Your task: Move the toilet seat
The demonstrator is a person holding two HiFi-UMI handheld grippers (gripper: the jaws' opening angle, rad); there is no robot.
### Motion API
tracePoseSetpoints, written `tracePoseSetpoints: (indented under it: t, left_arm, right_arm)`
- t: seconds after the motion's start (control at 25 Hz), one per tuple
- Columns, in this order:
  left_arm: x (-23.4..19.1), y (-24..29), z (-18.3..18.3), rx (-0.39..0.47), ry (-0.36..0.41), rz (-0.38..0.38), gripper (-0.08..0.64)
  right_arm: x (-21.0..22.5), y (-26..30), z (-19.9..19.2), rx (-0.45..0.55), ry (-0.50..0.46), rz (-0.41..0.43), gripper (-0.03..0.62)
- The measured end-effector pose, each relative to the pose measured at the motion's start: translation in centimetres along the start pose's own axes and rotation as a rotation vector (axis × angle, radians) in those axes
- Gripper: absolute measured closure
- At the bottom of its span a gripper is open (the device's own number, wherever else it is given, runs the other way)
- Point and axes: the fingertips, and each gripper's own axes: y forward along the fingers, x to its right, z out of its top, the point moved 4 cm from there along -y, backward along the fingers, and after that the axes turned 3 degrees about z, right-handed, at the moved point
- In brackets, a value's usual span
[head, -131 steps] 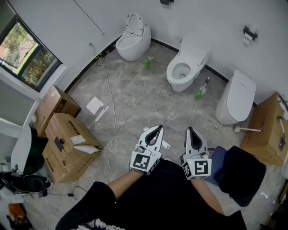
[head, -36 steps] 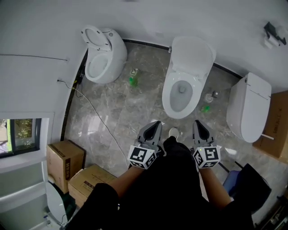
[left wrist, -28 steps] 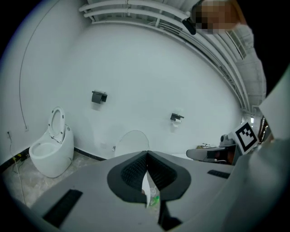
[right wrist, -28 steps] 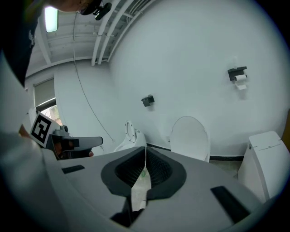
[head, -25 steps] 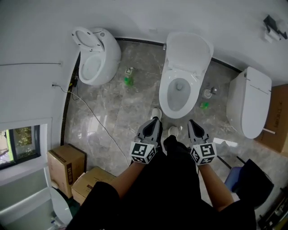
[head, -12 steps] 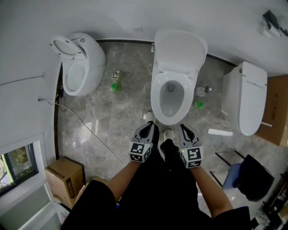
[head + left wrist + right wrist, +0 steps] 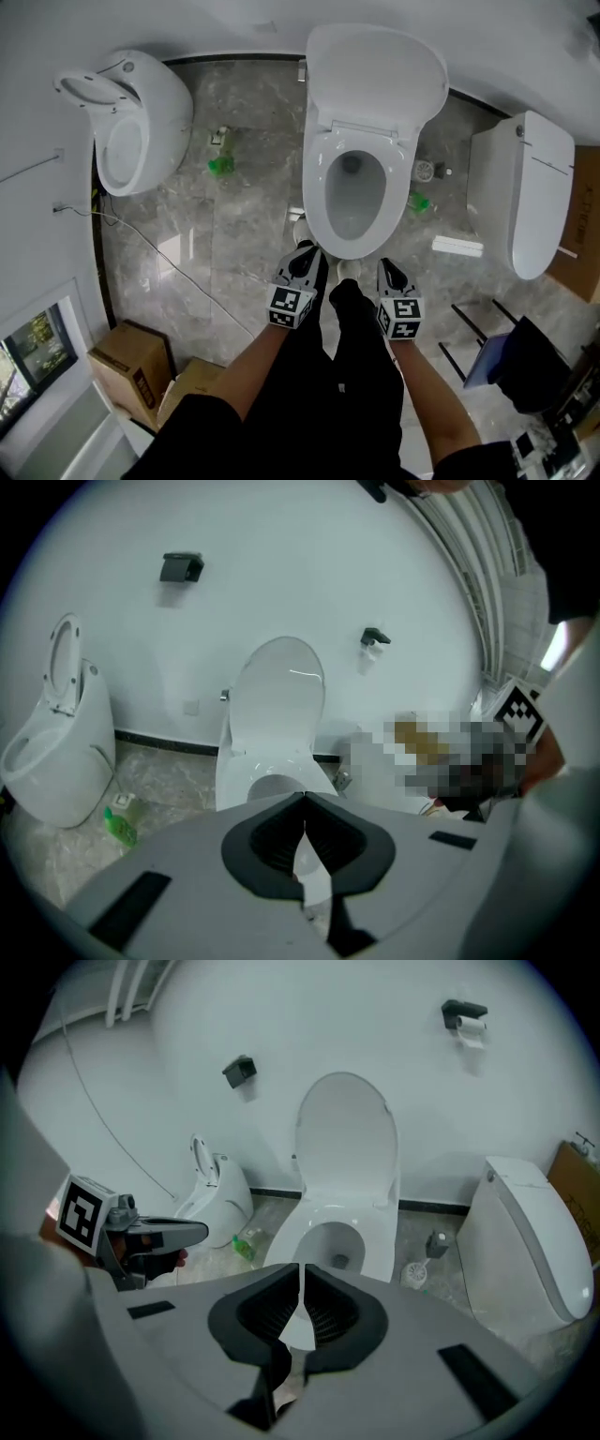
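The middle white toilet has its seat and lid raised against the wall, with the open bowl below. My left gripper is shut and empty just before the bowl's front rim, on its left. My right gripper is also shut and empty, at the rim's front right. In the left gripper view the shut jaw tips point at the bowl under the upright lid. In the right gripper view the shut tips point at the bowl and lid.
A second toilet with its seat up stands at left, and a closed one at right. Green bottles and a toilet brush lie on the floor. Cardboard boxes and a cable are at lower left.
I have walked up to the middle toilet, which now fills more of the view. Both grippers have dropped toward its front rim, staying shut.
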Motion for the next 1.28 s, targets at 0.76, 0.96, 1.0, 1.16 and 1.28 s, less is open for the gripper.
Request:
tracePoseSetpoints:
  t: [0.76, 0.96, 1.0, 1.16, 1.28]
  left_arm:
    - [-4.6, 10.4, -14.5, -0.275, -0.038, -0.063, 0.497]
    - [-5.7, 11.9, -16.9, -0.309, -0.112, -0.031, 0.425]
    - [-5.8, 12.1, -17.4, -0.317, -0.143, -0.025, 0.407]
    - [-6.4, 12.9, -18.8, -0.341, -0.198, -0.012, 0.345]
    - [-6.6, 13.5, -19.3, -0.352, -0.2, -0.023, 0.333]
  right_arm:
    - [5.9, 14.4, -12.6, -0.24, 0.07, -0.058, 0.434]
    - [8.3, 16.0, -14.3, -0.221, 0.171, -0.114, 0.39]
    - [8.9, 16.3, -14.7, -0.223, 0.195, -0.122, 0.383]
    - [10.7, 17.2, -16.2, -0.246, 0.325, -0.16, 0.357]
    - [10.8, 18.2, -17.0, -0.26, 0.414, -0.13, 0.33]
